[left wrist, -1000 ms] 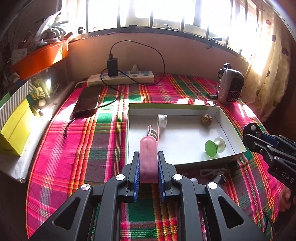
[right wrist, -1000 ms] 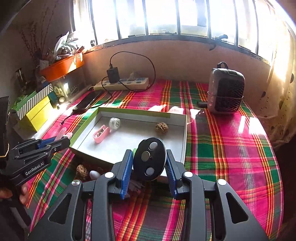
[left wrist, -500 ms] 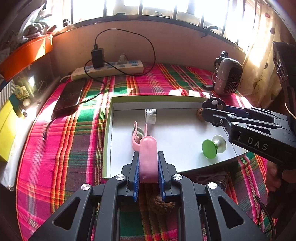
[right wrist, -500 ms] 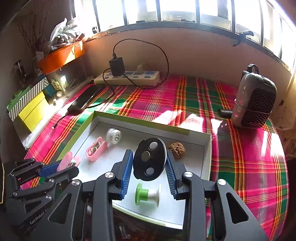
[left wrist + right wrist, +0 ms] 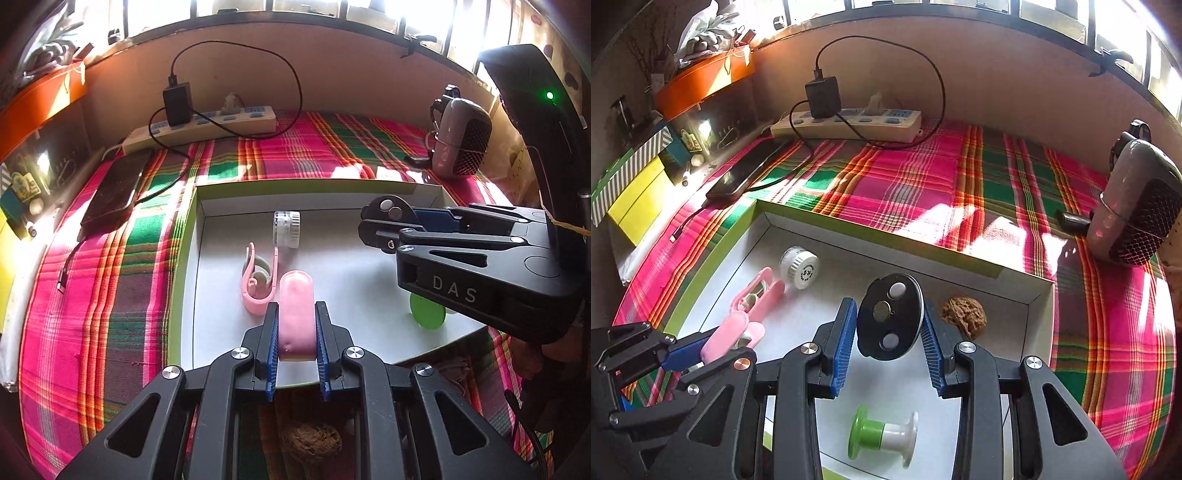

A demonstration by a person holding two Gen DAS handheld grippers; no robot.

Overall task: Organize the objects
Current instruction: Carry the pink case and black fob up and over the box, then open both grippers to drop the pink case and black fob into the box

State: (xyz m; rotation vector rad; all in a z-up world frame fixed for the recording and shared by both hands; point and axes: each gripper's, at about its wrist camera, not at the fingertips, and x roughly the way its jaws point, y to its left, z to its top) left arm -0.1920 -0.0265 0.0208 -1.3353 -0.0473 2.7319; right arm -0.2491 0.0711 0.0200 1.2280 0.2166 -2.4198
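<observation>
A shallow white tray with a green rim lies on the plaid cloth. My left gripper is shut on a pink oblong piece over the tray's near left part. My right gripper is shut on a black disc with metal studs, above the tray's right half. In the tray lie a pink clip, a small white jar, a walnut and a green and white spool.
A second walnut lies on the cloth under my left gripper. A power strip with a black charger, a phone and a small heater stand around the tray. Boxes line the left edge.
Both grippers have come forward and down over the tray with their loads. The right gripper has swung in from the right and now hides the walnut in the left wrist view.
</observation>
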